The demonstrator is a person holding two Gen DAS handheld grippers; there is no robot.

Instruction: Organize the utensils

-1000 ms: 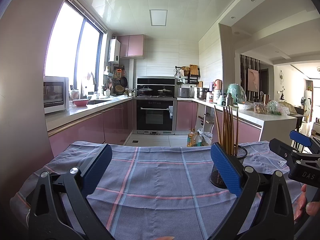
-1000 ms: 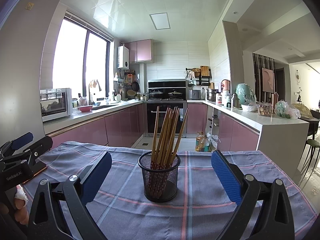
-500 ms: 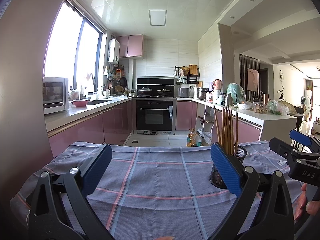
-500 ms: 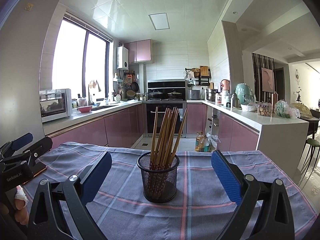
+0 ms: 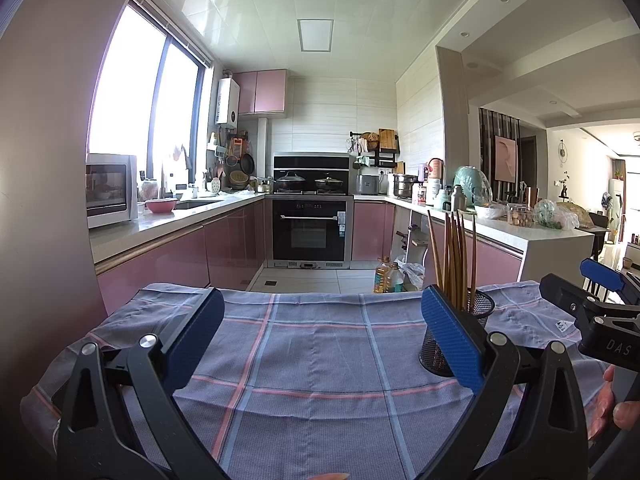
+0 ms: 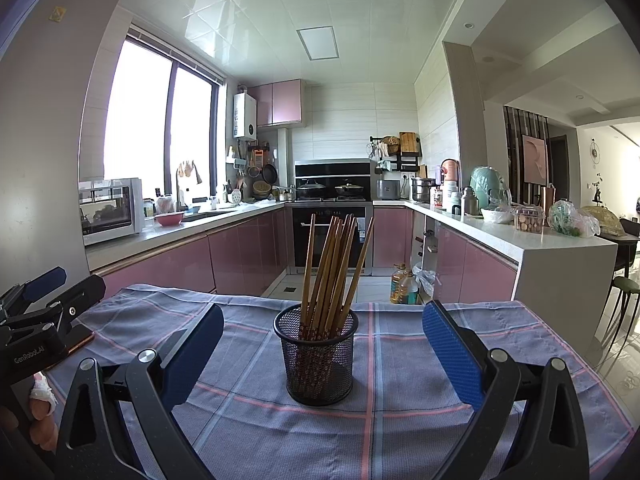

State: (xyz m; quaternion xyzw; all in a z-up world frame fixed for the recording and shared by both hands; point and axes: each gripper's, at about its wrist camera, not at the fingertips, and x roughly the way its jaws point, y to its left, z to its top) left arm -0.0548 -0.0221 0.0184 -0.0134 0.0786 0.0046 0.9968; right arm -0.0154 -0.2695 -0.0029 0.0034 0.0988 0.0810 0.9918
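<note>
- From the right wrist camera, my right gripper had both blue pads spread wide, released and grasping nothing, just as it was a second earlier.
- The black mesh cup stood upright on the checked blue-and-pink cloth, between the two pads but ahead of them, touching neither.
- The bundle of wooden chopsticks stood in that cup, fanned slightly, tips leaning to the right.
- Against the earlier pictures, the cup sat a shade further left and a touch higher in this view; the shift was very small, so my right gripper had barely moved.
- From the left wrist camera, my left gripper was likewise released, pads wide apart over bare cloth, nothing between them.
- That view hardly differed from a second ago: the mesh cup was still partly hidden behind the right-hand pad, with the chopsticks rising above it.
- The right gripper's body showed at the right edge of the left view, with fingers of the person's hand below it, unchanged.
- In the right view the left gripper's body sat at the left edge over the cloth's corner, in the same place as before.
- The kitchen counter and oven behind showed no change.
</note>
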